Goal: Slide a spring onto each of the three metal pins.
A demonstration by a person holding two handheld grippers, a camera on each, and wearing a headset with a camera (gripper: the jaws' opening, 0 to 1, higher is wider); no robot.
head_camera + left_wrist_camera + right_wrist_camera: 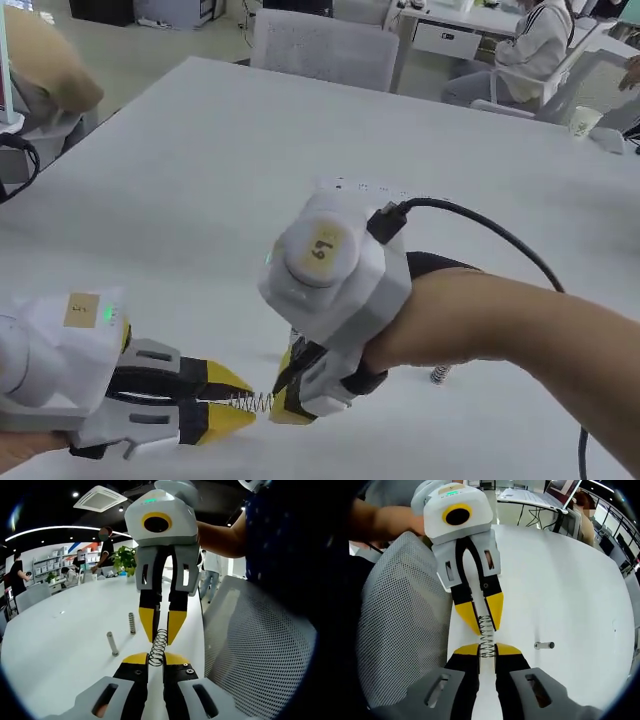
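**Head view.** The left gripper (225,405) and right gripper (290,395) meet tip to tip. Each is clenched on one end of a spring (255,402), held level just above the white table (200,180). A loose spring (438,375) lies beyond the right gripper, under your forearm. Grip lightly, since pulling apart would likely stretch the coil.

**Left gripper view.** A metal pin (112,644) stands to the left of the jaws, with an upright spring (132,623) just past it. I cannot tell whether that spring sits on a pin. Let one end of the spring go, square the free end over the pin's top, then slide it down along the pin's axis.

**Right gripper view.** The metal pin (544,645) is near, to the right of the jaws. The table is smooth and matte. A mesh chair (400,630) sits at the table edge, and the room is an open office with people (582,517) at desks.
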